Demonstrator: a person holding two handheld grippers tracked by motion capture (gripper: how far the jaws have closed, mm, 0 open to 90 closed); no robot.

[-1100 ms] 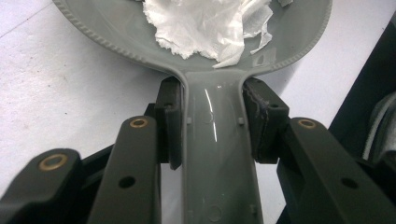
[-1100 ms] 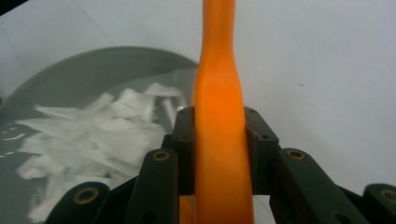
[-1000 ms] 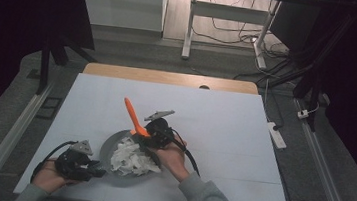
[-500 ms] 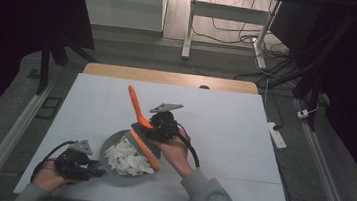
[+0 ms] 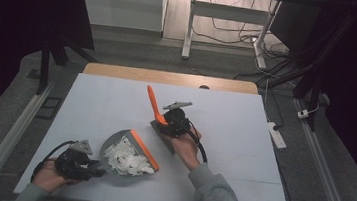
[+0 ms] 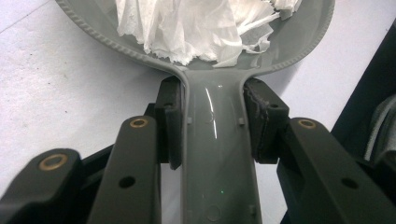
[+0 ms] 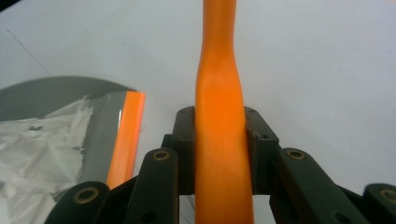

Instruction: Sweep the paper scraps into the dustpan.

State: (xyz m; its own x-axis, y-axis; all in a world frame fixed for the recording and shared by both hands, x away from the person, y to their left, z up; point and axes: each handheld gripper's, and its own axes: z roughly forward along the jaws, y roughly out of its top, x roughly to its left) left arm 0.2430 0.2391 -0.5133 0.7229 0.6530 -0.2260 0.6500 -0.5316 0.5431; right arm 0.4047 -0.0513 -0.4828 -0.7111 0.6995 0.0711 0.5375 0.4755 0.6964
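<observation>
Your left tongs clamp the grey dustpan by its handle — it lies flat on the white surface (crumpled white paper heaped inside). Your right tongs grip the orange brush handle, just beside the pan's orange lip.

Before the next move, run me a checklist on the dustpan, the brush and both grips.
1. Left gripper jaws clamped on the dustpan handle: ok.
2. Right gripper jaws clamped on the orange brush handle: ok.
3. Torn paper lies inside the dustpan: ok.
4. Dustpan rests flat on the table: ok.
5. Brush clear of the dustpan's orange lip, off to its side: ok.
6. No paper scraps left on the table behind the right hand: cannot tell.
</observation>
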